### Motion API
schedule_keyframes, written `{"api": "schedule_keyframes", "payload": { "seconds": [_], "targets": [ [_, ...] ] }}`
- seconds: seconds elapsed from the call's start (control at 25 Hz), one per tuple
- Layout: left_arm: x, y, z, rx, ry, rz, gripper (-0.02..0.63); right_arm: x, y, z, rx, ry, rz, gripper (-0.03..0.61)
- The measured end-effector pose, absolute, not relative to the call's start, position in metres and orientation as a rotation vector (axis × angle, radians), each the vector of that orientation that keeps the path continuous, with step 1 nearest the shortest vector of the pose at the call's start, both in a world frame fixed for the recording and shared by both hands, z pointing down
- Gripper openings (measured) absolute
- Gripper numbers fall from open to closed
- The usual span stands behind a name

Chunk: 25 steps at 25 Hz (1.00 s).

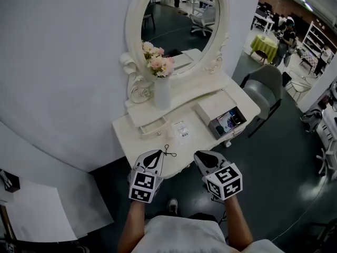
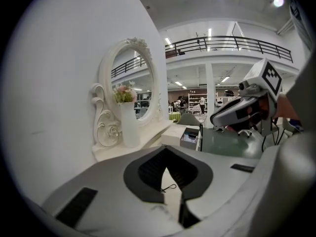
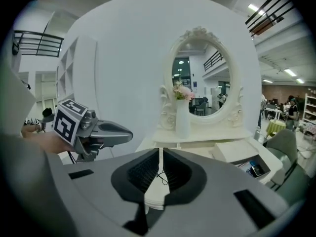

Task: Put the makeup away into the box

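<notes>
Hovering side by side above the near edge of the dressing table (image 1: 126, 133): left gripper (image 1: 156, 155) and right gripper (image 1: 202, 156), each held in one of the person's hands, marker cubes toward the camera.

- Left gripper: jaws together, nothing between them.
- Right gripper: jaws together but for a hairline slit, nothing between them.
- Thin black loop (image 1: 168, 152): lies on the tabletop just beyond the two gripper tips, touched by neither.
- Clear packets (image 1: 181, 132): flat on mid-table, apart from both grippers; contents too small to tell.
- Small drawer (image 1: 152, 125): to the left of the packets, at the front of the raised shelf.
- Box (image 1: 213, 107): white, on the right part of the tabletop; its near end is open and shows dark small items inside.
- Vase (image 1: 161, 93): white, upright on the shelf, holding pink flowers (image 1: 159, 62).
- Oval mirror (image 1: 176, 20): ornate white frame, behind the vase against the wall.
- Grey chair (image 1: 266, 86): on the floor past the table's right end.
</notes>
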<state>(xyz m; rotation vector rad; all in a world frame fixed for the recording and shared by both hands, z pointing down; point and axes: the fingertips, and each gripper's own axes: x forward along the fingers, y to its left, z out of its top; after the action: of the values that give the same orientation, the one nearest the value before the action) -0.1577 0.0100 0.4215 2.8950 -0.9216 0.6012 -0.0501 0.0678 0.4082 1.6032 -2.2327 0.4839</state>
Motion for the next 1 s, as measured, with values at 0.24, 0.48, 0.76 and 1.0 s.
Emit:
{"api": "schedule_keyframes", "payload": {
  "seconds": [0.24, 0.48, 0.76, 1.0],
  "targets": [
    [-0.177, -0.020, 0.442, 2.831, -0.979, 0.644, 0.005, -0.078, 0.029, 0.438, 1.425, -2.238, 0.495, 0.025],
    [-0.195, -0.039, 0.466, 2.733, -1.063, 0.677, 0.006, -0.100, -0.003, 0.468, 1.237, -2.264, 0.503, 0.040],
    [-0.203, -0.053, 0.484, 2.618, -1.174, 0.703, 0.005, -0.115, -0.028, 0.506, 1.001, -2.264, 0.505, 0.061],
    [-0.207, -0.056, 0.509, 2.509, -1.228, 0.747, 0.006, -0.129, -0.040, 0.541, 0.803, -2.248, 0.517, 0.074]
  ]
}}
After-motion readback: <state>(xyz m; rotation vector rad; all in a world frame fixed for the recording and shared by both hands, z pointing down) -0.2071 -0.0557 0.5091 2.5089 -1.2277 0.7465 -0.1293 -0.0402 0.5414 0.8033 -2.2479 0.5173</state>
